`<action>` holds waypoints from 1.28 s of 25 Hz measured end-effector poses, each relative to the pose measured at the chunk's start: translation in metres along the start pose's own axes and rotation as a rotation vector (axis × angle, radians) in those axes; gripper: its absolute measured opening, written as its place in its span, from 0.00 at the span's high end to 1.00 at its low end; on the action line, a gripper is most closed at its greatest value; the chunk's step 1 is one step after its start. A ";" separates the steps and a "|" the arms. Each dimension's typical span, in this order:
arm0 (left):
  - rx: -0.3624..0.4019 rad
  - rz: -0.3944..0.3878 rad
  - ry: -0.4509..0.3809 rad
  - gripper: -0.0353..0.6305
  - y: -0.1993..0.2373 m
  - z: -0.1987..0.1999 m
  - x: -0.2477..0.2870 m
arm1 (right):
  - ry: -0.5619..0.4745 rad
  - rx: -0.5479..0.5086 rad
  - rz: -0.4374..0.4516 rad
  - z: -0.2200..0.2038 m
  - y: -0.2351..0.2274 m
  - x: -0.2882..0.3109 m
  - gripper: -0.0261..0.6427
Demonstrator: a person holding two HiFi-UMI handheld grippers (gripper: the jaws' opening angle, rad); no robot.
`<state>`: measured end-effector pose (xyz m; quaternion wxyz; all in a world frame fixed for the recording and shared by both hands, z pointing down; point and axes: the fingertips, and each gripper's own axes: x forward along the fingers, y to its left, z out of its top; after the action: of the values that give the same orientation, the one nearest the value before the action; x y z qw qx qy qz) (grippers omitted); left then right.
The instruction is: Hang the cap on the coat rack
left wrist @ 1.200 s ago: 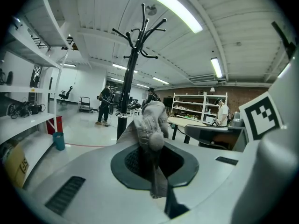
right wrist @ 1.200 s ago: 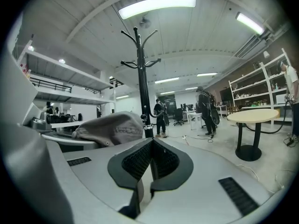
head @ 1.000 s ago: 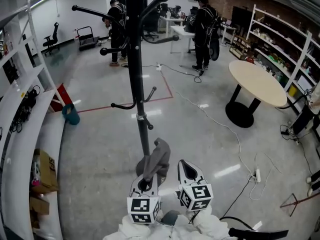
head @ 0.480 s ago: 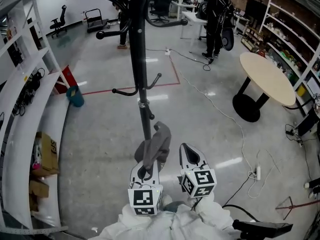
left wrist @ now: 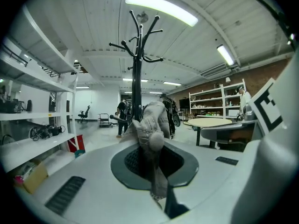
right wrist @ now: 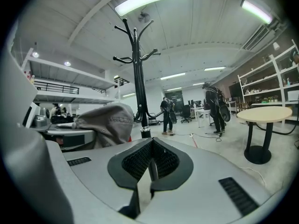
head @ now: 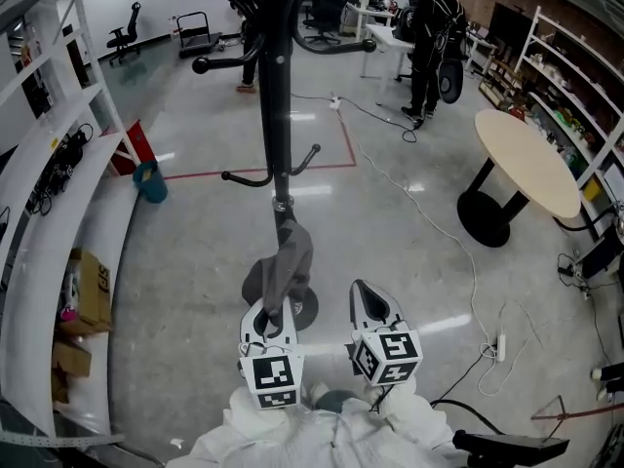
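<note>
A black coat rack with curved hooks stands right ahead of me. A grey cap sticks up from my left gripper, which is shut on its fabric, just in front of the rack's base. In the left gripper view the cap fills the gap between the jaws, with the coat rack rising behind it. My right gripper is beside it on the right, shut and holding nothing. In the right gripper view, my right gripper has the cap to its left and the coat rack ahead.
White shelving with a cardboard box curves along the left. A round table stands at the right, more shelves behind it. A cable and power strip lie on the floor. People stand far back.
My left gripper has carried the cap a little left and forward, toward the rack's pole; the cap now overlaps the base. The right gripper has hardly shifted.
</note>
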<state>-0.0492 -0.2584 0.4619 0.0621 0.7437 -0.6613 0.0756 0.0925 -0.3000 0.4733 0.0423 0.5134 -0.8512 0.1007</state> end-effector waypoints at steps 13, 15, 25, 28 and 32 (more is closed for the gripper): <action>0.015 -0.029 0.069 0.93 -0.013 -0.018 0.029 | -0.007 0.017 -0.041 0.001 -0.023 -0.003 0.95; 0.011 -0.031 0.076 0.93 -0.014 -0.020 0.032 | -0.006 0.020 -0.048 0.001 -0.026 -0.004 0.95; 0.007 -0.037 0.102 0.93 -0.020 -0.028 0.045 | 0.005 0.026 -0.058 -0.002 -0.037 -0.004 0.95; 0.014 -0.036 0.112 0.93 -0.021 -0.033 0.050 | 0.009 0.027 -0.059 -0.004 -0.040 -0.004 0.95; 0.014 -0.038 0.124 0.93 -0.022 -0.039 0.057 | 0.016 0.033 -0.066 -0.006 -0.044 -0.004 0.95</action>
<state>-0.0220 -0.3035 0.5108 0.0993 0.7504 -0.6414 0.1252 0.1331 -0.3155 0.4845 0.0439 0.5411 -0.8315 0.1174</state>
